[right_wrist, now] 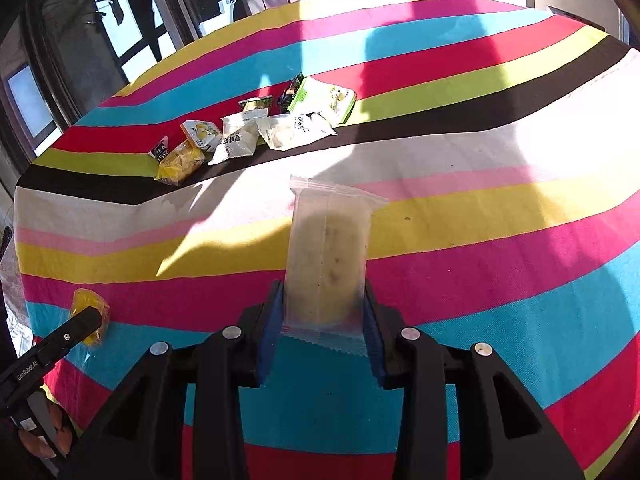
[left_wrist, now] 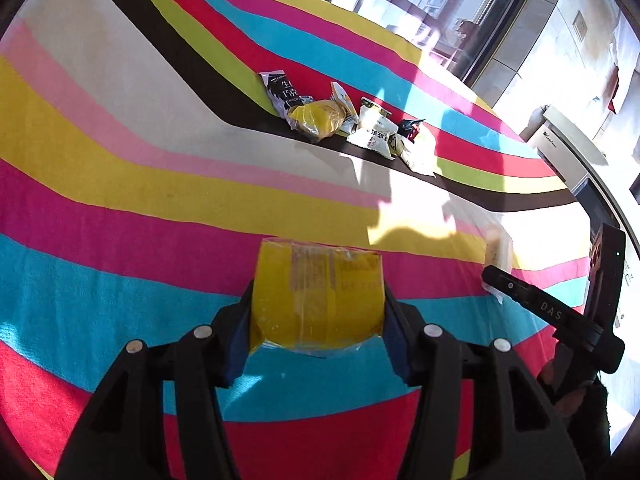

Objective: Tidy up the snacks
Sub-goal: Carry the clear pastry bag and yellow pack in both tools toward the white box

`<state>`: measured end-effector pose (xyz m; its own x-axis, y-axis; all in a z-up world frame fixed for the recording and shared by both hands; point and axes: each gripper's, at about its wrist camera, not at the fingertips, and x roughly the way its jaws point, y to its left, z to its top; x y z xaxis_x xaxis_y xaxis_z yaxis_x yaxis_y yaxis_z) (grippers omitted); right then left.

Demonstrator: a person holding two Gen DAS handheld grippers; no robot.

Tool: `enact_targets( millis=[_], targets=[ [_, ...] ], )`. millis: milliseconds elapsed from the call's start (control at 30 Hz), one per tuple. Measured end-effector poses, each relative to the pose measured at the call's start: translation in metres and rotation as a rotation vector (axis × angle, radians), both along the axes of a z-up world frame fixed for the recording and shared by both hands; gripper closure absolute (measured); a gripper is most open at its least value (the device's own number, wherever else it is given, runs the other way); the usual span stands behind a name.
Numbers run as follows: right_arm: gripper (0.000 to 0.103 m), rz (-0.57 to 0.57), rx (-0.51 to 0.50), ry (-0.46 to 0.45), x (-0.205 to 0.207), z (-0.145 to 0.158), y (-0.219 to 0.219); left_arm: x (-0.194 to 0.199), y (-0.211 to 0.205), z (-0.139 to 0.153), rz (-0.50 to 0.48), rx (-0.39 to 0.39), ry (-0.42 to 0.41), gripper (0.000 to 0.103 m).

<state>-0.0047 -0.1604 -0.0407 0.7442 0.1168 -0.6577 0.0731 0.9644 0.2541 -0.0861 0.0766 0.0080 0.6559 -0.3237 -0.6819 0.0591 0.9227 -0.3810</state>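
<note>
Glossy yellow snack pack (left_wrist: 316,296), clear-wrapped

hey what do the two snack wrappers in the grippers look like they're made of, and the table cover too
Yellow snack packet: thin glossy plastic film, judging by its sheen and translucency.
Clear snack packet: frosted see-through plastic film with crimped, zigzag-cut ends.
Striped tablecloth: looks like matte woven fabric, no glare in sunlight.
</note>
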Motion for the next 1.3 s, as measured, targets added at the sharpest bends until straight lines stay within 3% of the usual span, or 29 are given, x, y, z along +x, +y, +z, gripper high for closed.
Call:
enact_targets(
  millis=[367,533,700,800,1067,1300],
  targets=[
    [0.066,-0.015,-0.041,-0.011,-0.009,0.005,0.006,0.005,-0.001,0.000,-0.003,0.008,0.003,0.046],
    [0.066,0.038,-0.021,-0.035,-0.044,0.009,0.020,0.005,-0.004,0.001,-0.009,0.029,0.005,0.044],
    [0.066,0.099,-0.084,-0.035,-0.081,0.006,0.032,0.005,-0.007,0.002,-0.009,0.047,0.007,0.044],
    [0.066,0.128,-0.126,-0.021,-0.100,0.002,0.034,0.004,-0.014,0.004,-0.015,0.100,0.010,0.045],
    [0.066,0.123,-0.122,-0.013,-0.143,0.003,0.022,-0.021,-0.054,0.008,-0.146,0.073,0.000,0.045],
    [0.066,0.108,-0.115,-0.018,-0.178,0.003,0.011,-0.045,-0.093,0.015,-0.253,0.101,-0.009,0.046]
  ],
)
